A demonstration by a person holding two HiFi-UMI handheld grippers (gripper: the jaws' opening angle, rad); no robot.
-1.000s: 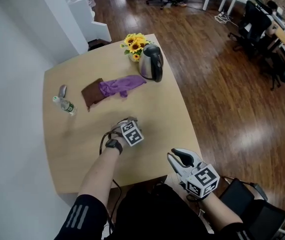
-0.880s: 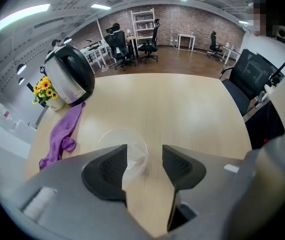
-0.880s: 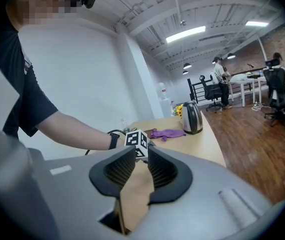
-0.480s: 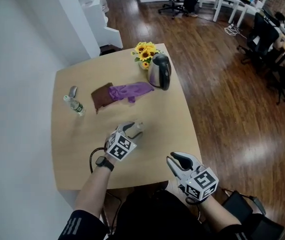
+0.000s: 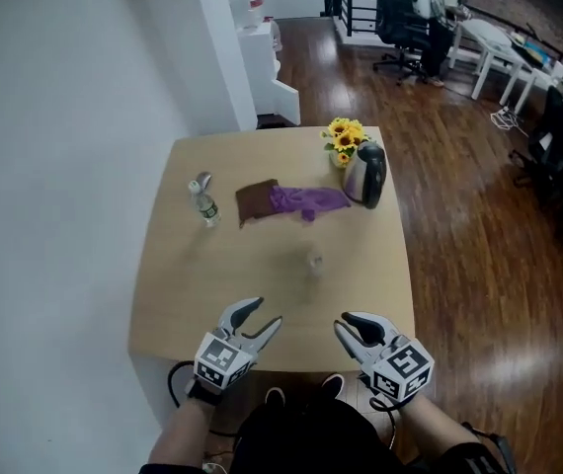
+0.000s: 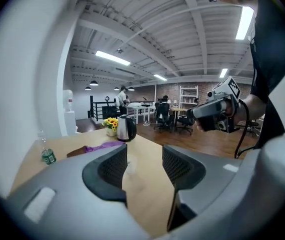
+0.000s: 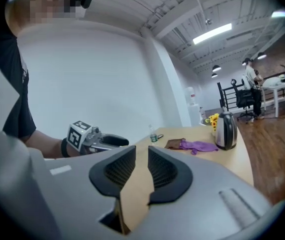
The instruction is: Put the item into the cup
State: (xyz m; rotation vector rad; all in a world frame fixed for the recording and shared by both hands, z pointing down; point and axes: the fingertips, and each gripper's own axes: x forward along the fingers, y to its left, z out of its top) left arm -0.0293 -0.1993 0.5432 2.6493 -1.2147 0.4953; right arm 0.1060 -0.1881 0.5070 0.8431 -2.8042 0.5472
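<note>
Both grippers are empty right now. The left gripper [image 5: 265,314] has its jaws spread wide with only tabletop between them, and the right gripper [image 5: 343,324] has a narrower gap but isn't clamped on anything either. Both hang at the near edge of the table [image 5: 212,284].

The cup [image 5: 313,262] stands alone mid-table, well apart from both grippers and nearer to me than the purple cloth [image 5: 306,201]. It's small and see-through – I honestly can't tell if anything's inside, or which item is meant to go in. My guess is it's light and tippy, maybe slick-walled, so I'd steady it low on the wall with a gentle pinch rather than squeeze the rim.

The surface is smooth pale wood, flat, nothing to stop a sliding cup. Further back sit a brown cloth [image 5: 254,200], a water bottle [image 5: 205,205], a kettle [image 5: 367,176] and sunflowers [image 5: 343,136]. The room is an open office – dark wood floor [image 5: 469,225], white wall [image 5: 64,166] on the left.
</note>
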